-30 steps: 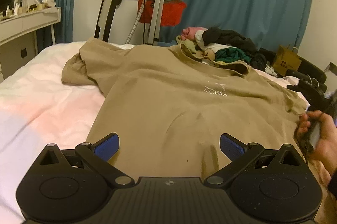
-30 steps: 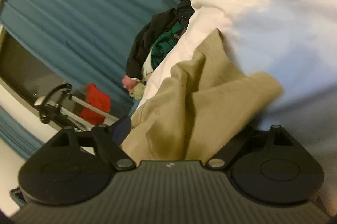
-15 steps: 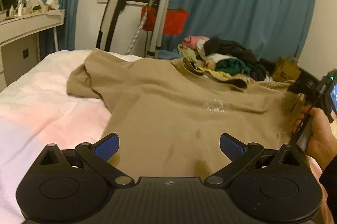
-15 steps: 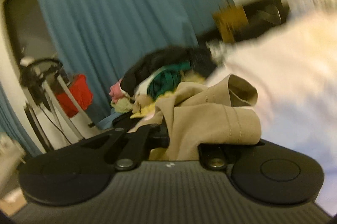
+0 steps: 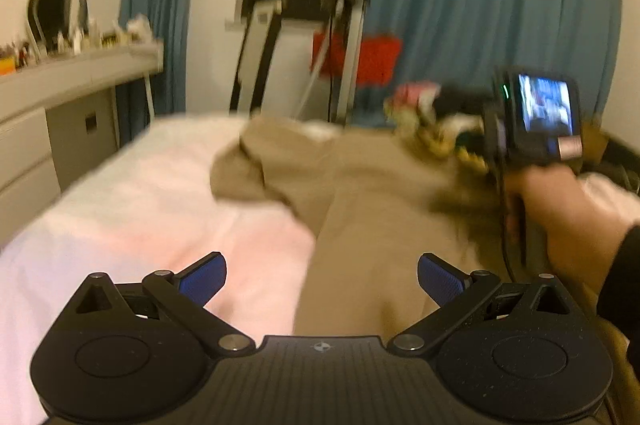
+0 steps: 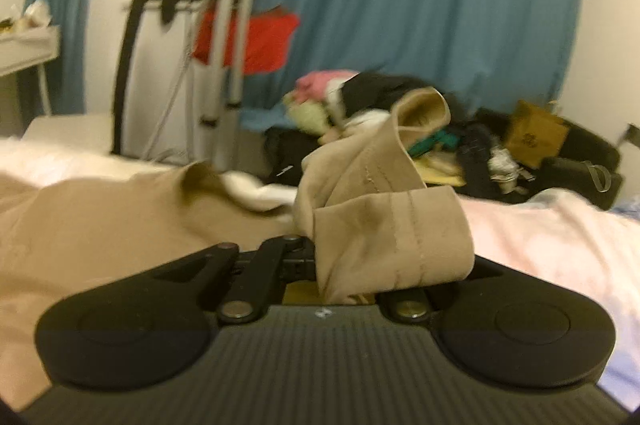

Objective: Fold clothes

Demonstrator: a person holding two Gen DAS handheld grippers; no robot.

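Observation:
A tan T-shirt (image 5: 380,209) lies spread on the bed with its left sleeve (image 5: 244,169) bunched at the far side. My left gripper (image 5: 322,279) hovers open over the shirt's near hem, blue pads (image 5: 202,277) apart, nothing between them. My right gripper (image 6: 340,265) is shut on the shirt's right sleeve (image 6: 392,237), whose hemmed cuff stands up and drapes over the fingers, hiding the tips. In the left wrist view a hand (image 5: 560,213) holds that right gripper's body (image 5: 536,121) above the shirt's right side.
A pile of mixed clothes (image 6: 360,105) sits at the bed's far end. Behind it are a steamer stand (image 6: 224,37), a red bag (image 6: 248,41) and blue curtains (image 6: 420,5). A white dresser (image 5: 60,113) stands left. White-pink bedding (image 5: 140,225) lies left of the shirt.
The right gripper closed on the sleeve and lifted it up and inward over the shirt. The left gripper stayed open and tilted upward, its view now blurred.

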